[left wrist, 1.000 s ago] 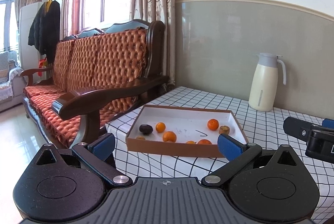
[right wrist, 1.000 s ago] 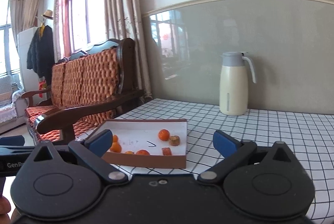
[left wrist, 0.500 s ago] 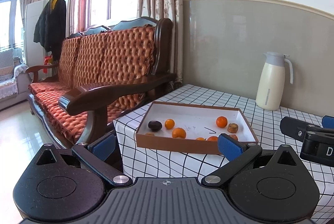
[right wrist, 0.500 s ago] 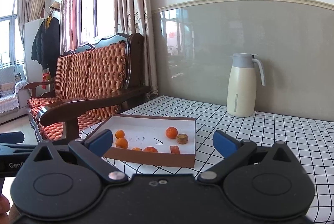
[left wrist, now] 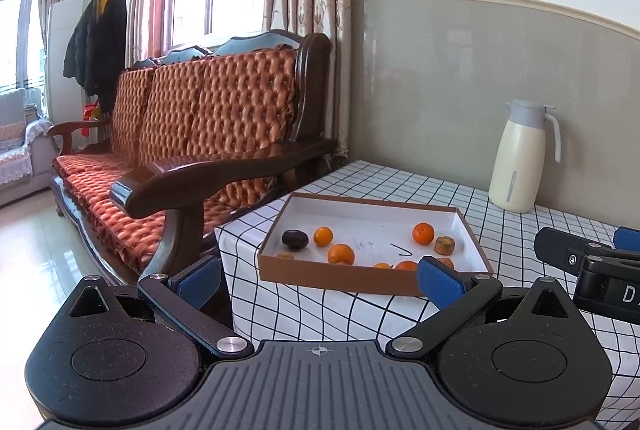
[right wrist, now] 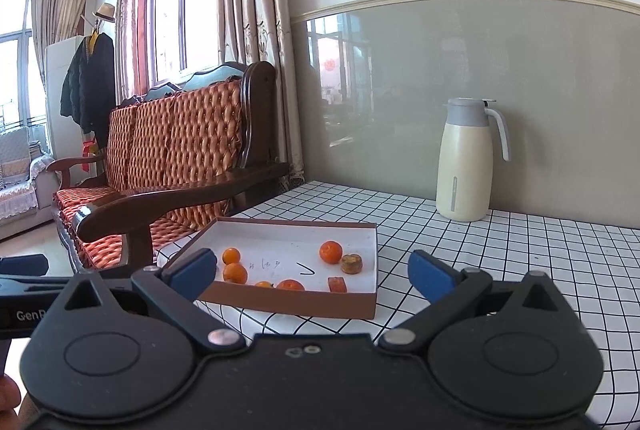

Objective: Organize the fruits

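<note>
A shallow brown box (left wrist: 332, 276) with a white floor sits near the table's left corner; it also shows in the right wrist view (right wrist: 296, 304). In it lie several small oranges (left wrist: 423, 233), a dark purple fruit (left wrist: 295, 239) and a brownish round fruit (left wrist: 445, 245). The right wrist view shows oranges (right wrist: 330, 252), the brownish fruit (right wrist: 351, 264) and a small orange-red piece (right wrist: 337, 284). My left gripper (left wrist: 320, 278) is open and empty, short of the box. My right gripper (right wrist: 312, 270) is open and empty, also short of it.
A cream thermos jug (left wrist: 520, 157) stands at the back by the wall, also in the right wrist view (right wrist: 466, 161). The table has a black-and-white checked cloth (right wrist: 520, 254). A wooden sofa (left wrist: 192, 149) stands close to the table's left side.
Both grippers have drawn back and risen a little, so the box looks smaller and farther. Both stay open and empty.
</note>
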A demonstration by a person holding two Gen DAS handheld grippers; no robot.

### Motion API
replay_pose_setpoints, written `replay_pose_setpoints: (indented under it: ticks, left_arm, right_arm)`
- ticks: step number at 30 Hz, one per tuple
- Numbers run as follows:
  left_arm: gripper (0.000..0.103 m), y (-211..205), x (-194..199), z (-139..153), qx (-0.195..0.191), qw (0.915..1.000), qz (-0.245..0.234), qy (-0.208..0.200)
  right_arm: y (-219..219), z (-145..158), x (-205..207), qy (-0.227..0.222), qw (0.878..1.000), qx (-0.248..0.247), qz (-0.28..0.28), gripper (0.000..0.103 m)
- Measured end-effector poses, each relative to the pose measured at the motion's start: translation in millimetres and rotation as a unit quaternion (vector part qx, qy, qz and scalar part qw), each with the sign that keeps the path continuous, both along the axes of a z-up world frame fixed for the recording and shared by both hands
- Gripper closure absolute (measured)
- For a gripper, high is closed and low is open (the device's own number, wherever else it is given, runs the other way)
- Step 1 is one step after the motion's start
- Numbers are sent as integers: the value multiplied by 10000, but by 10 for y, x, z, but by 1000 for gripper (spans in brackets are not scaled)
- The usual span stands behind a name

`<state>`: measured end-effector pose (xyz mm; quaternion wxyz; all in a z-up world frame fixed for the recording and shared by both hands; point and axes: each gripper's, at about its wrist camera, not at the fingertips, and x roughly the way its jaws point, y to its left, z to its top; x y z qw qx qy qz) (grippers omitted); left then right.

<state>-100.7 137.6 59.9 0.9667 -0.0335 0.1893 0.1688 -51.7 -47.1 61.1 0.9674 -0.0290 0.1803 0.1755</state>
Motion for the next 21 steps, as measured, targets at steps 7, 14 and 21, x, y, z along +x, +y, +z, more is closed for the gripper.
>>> replay_pose_setpoints:
  ticks: [7, 14, 21]
  left_arm:
    - [0, -26, 2, 11, -7, 10000, -22, -10]
    - [0, -26, 19, 22, -38, 10000, -47, -13]
    - [0, -10, 44, -11, -141, 9995, -251, -148]
  right_arm:
    - [-2, 4, 4, 13, 10000, 15, -5, 6]
    - [7, -6, 10, 61, 10000, 16, 4, 6]
    - [-19, -13, 45, 109, 9998, 159, -15, 6]
